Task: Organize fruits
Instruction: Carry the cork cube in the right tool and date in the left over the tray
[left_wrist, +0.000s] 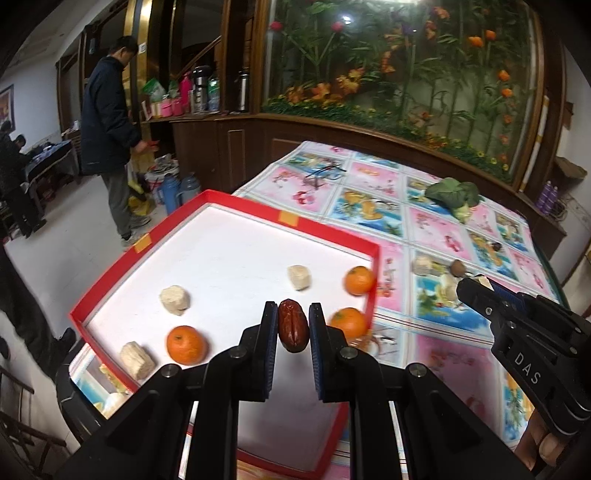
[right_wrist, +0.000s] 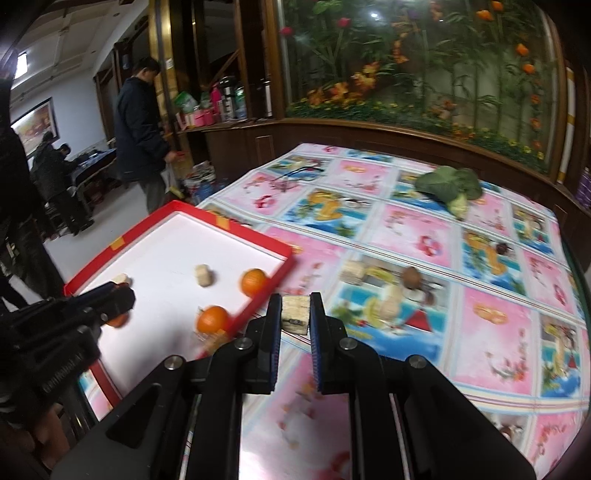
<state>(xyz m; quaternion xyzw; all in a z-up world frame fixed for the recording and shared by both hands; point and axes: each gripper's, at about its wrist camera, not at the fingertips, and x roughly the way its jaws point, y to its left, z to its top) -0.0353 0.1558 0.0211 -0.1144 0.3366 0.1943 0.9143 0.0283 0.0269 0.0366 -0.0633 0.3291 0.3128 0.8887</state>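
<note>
My left gripper (left_wrist: 293, 321) is shut on a dark red date (left_wrist: 293, 325), held above the white floor of the red-rimmed tray (left_wrist: 122, 258). Three oranges (left_wrist: 185, 345) (left_wrist: 359, 280) (left_wrist: 349, 322) and three pale sugarcane chunks (left_wrist: 174, 300) (left_wrist: 299, 277) (left_wrist: 136, 360) lie in the tray. My right gripper (right_wrist: 295, 314) is shut on another pale chunk (right_wrist: 295, 314), over the tablecloth just right of the tray's edge (right_wrist: 273, 275). In the left wrist view the right gripper (left_wrist: 476, 286) shows at the right with the chunk at its tip.
On the flowered tablecloth (right_wrist: 491, 325) lie a brown fruit (right_wrist: 411, 277), more pale chunks (right_wrist: 352, 272) (right_wrist: 392, 301), a small dark fruit (right_wrist: 501, 248), a green leafy vegetable (right_wrist: 448, 186) and dark glasses (right_wrist: 301, 171). A person (right_wrist: 138, 133) stands at the back left by a cabinet.
</note>
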